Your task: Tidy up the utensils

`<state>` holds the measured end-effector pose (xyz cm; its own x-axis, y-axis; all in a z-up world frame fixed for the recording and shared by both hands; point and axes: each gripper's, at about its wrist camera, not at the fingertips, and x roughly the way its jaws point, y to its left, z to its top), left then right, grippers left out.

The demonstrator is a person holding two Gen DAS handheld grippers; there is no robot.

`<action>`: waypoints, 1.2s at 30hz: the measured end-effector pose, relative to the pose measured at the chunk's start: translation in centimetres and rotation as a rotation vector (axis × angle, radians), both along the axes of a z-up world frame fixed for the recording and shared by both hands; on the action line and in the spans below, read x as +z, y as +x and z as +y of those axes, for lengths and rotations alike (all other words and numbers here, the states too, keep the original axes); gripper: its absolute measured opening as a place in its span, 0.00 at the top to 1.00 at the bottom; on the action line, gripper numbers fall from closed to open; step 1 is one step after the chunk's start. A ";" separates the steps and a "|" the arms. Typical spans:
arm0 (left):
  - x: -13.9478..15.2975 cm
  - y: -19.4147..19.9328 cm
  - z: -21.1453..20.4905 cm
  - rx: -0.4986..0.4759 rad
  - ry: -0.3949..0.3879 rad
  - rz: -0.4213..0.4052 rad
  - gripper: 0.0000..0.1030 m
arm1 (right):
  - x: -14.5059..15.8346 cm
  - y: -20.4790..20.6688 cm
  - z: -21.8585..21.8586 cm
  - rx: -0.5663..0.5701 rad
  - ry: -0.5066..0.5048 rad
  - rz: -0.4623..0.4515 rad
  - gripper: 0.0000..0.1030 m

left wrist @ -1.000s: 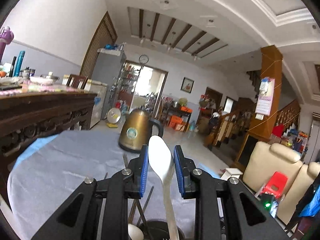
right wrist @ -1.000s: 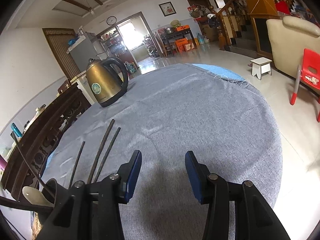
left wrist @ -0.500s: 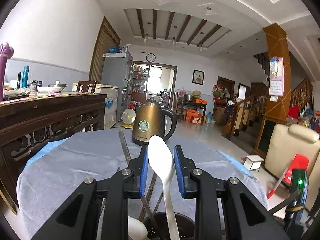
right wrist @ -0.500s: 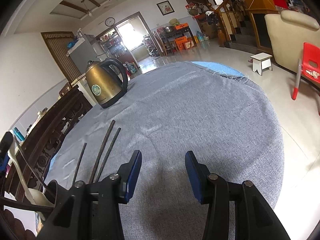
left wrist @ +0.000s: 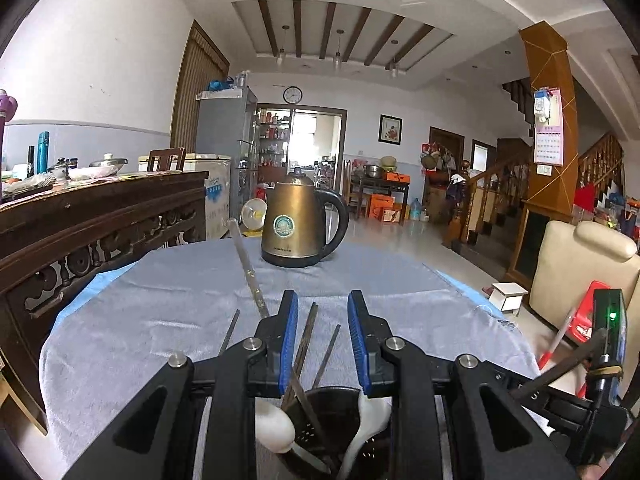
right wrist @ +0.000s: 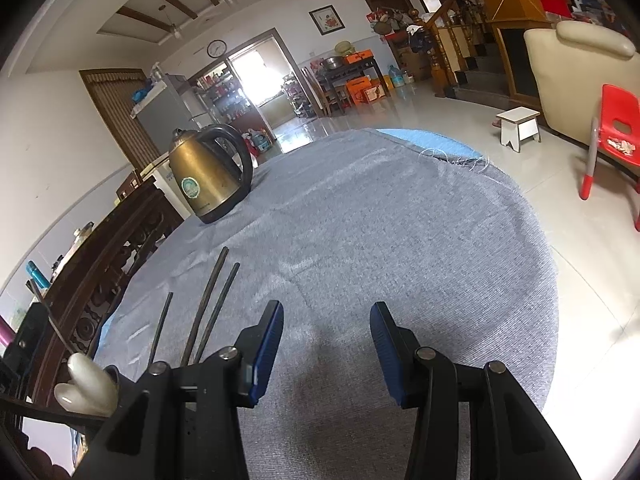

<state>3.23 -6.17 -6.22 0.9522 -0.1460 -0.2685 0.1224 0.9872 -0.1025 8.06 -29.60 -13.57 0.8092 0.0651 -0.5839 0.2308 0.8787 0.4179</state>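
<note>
Your right gripper (right wrist: 326, 344) gapes empty over bare grey cloth (right wrist: 380, 232); your left gripper (left wrist: 322, 336), visible only leftward, stands open above the holder (left wrist: 332, 404).

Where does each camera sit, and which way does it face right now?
Left wrist: on the left gripper, low and near level over the black utensil holder, facing the kettle; only its fingers show.
Right wrist: on the right gripper, tilted down at the grey tablecloth; only its fingers show.
Shared: kettle, chopsticks, white spoons.
</note>
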 end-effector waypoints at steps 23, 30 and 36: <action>4.4 -4.9 4.7 0.042 0.001 0.146 0.24 | 5.9 -5.7 1.5 -0.015 -0.173 -0.086 0.49; 4.5 -6.1 4.9 0.061 0.074 0.253 0.24 | 7.0 -10.2 3.3 0.050 -0.256 -0.058 0.40; 5.2 -8.6 5.3 0.086 0.150 0.252 0.23 | 8.5 -12.7 6.6 0.150 -0.254 -0.064 0.37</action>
